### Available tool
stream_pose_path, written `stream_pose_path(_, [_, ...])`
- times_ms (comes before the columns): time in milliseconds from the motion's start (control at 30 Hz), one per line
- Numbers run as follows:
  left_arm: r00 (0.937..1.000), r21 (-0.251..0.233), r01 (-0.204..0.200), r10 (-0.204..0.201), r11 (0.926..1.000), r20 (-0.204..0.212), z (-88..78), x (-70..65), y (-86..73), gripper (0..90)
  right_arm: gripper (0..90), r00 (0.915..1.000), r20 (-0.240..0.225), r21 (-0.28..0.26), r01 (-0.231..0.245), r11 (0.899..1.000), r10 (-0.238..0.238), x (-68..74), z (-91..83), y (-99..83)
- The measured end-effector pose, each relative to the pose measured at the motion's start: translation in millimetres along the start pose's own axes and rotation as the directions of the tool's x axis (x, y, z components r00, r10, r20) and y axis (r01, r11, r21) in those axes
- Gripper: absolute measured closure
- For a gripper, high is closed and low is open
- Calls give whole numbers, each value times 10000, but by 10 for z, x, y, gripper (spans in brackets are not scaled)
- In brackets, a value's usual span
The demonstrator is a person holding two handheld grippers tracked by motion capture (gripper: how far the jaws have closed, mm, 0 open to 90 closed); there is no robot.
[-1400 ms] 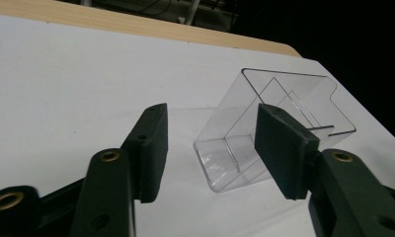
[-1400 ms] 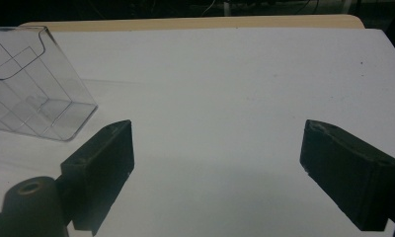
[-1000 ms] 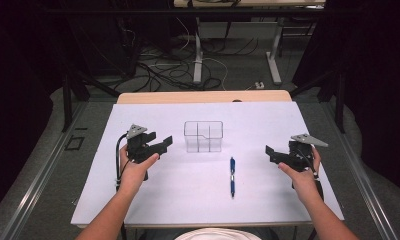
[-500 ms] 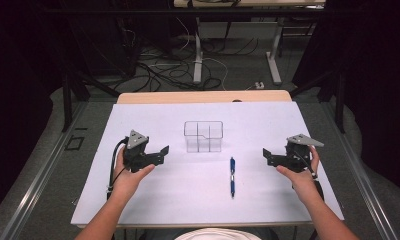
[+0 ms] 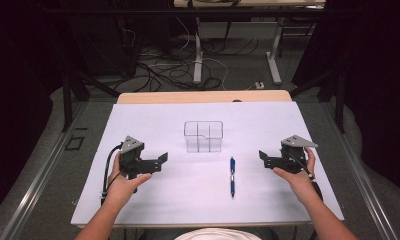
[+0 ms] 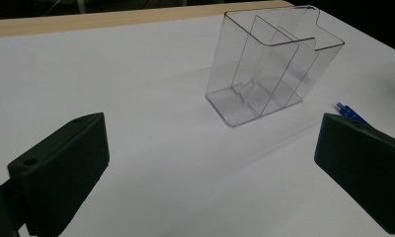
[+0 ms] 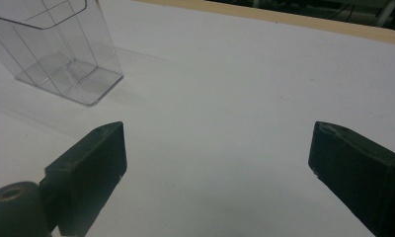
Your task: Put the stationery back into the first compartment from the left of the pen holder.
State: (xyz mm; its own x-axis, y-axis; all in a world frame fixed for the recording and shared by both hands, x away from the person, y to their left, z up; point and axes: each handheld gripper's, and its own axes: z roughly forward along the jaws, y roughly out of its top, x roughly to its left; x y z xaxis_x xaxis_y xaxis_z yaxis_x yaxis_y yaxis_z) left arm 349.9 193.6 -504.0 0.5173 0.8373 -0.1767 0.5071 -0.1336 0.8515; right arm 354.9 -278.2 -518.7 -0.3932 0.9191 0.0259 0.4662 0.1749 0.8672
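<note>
Lying flat on the counter (image 5: 138, 125): a blue pen (image 5: 232, 175), just short of the middle toward the near edge, its length running from that edge toward the far one. Just beyond its far tip, apart from it: a clear plastic organizer (image 5: 203, 136), upright and empty. Well apart toward the right edge: right tongs (image 5: 262, 156), open, jaws having just been closing a little, nothing between. Toward the left edge: left tongs (image 5: 161, 158), wide open, having just been opening, empty. Likely trouble: a thin round pen rolling or skidding out of a flat pinch; a light organizer nudged or tipped by a careless drop-in.
</note>
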Motion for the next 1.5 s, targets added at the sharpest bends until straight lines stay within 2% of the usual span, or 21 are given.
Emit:
stream_pose_path(67, [9999, 25, -15, 15, 10000, 104, -2, -3, 0, 0, 105, 9995, 5, 40, 323, 9995, -324, 27, 1, -1])
stream_pose_path(167, [9996, -47, -212, 212, 9998, 177, -5, -16, 4, 0, 133, 9989, -55, 29, 455, 9990, -455, 40, 2, 3])
stream_pose_path(300, [9994, -8, -284, 284, 9996, 212, -6, -23, 3, 3, 171, 9945, -144, -33, 1033, 9946, -1033, 58, 2, 8])
stream_pose_path(400, [9996, -63, -190, 191, 9998, 204, -9, -24, 4, 7, 199, 9924, -190, -43, 1218, 9925, -1219, 74, 1, 8])
stream_pose_path(467, [9996, -112, -227, 228, 9997, 170, -11, -11, 5, 19, 214, 9860, -169, -9, 1658, 9862, -1657, 89, 5, 6])
stream_pose_path(533, [9998, -148, -105, 107, 9998, 179, -10, -5, 0, 26, 236, 9841, -217, 106, 1766, 9842, -1763, 96, 1, 7])
stream_pose_path(667, [10000, -153, 0, 2, 9999, 100, -17, 18, -8, 72, 283, 9734, -236, 60, 2283, 9736, -2281, 125, -5, 10])
stream_pose_path(800, [10000, -166, 62, -62, 9998, 23, -17, 34, -14, 89, 294, 9718, -287, 179, 2344, 9720, -2339, 142, 7, 5])
stream_pose_path(867, [9999, -151, 110, -110, 9998, -9, -19, 42, -18, 98, 302, 9669, -422, 405, 2534, 9665, -2517, 143, 22, 2])
stream_pose_path(933, [9998, -168, 202, -202, 9997, 23, -19, 45, -18, 116, 310, 9582, -571, 627, 2836, 9569, -2802, 157, 47, -10])
stream_pose_path(967, [9998, -185, 176, -176, 9997, -14, -21, 49, -17, 116, 310, 9582, -571, 627, 2836, 9569, -2802, 157, 47, -10])
stream_pose_path(1033, [9998, -164, 204, -204, 9997, -27, -24, 47, -17, 134, 325, 9481, -649, 711, 3155, 9463, -3112, 177, 58, -9])
stream_pose_path(1100, [9997, -173, 226, -226, 9996, -28, -27, 44, -17, 141, 330, 9450, -667, 796, 3249, 9424, -3202, 187, 53, -6])
stream_pose_path(1267, [9997, -139, 242, -242, 9996, -14, -28, 36, -13, 158, 353, 9106, -995, 633, 4080, 9108, -4010, 235, 75, -2])
stream_pose_path(1300, [9997, -125, 237, -238, 9996, -14, -28, 34, -13, 161, 360, 8969, -1119, 720, 4367, 8967, -4279, 259, 84, -3])
stream_pose_path(1333, [9997, -121, 245, -245, 9996, -10, -28, 32, -13, 161, 360, 8969, -1119, 720, 4367, 8967, -4279, 259, 84, -3])
stream_pose_path(1400, [9997, -122, 243, -243, 9996, 8, -22, 27, -13, 162, 361, 8841, -1185, 722, 4617, 8841, -4520, 281, 96, -5])
stream_pose_path(1433, [9997, -76, 240, -239, 9997, 42, -21, 24, -14, 164, 361, 8778, -1179, 560, 4727, 8794, -4643, 287, 109, -11])
stream_pose_path(1467, [9998, -57, 213, -213, 9998, 44, -20, 21, -14, 164, 362, 8793, -1187, 764, 4713, 8787, -4613, 304, 97, -9])
stream_pose_path(1500, [9998, -49, 208, -208, 9998, 65, -17, 18, -13, 166, 366, 8696, -1198, 695, 4886, 8697, -4790, 304, 102, -5])
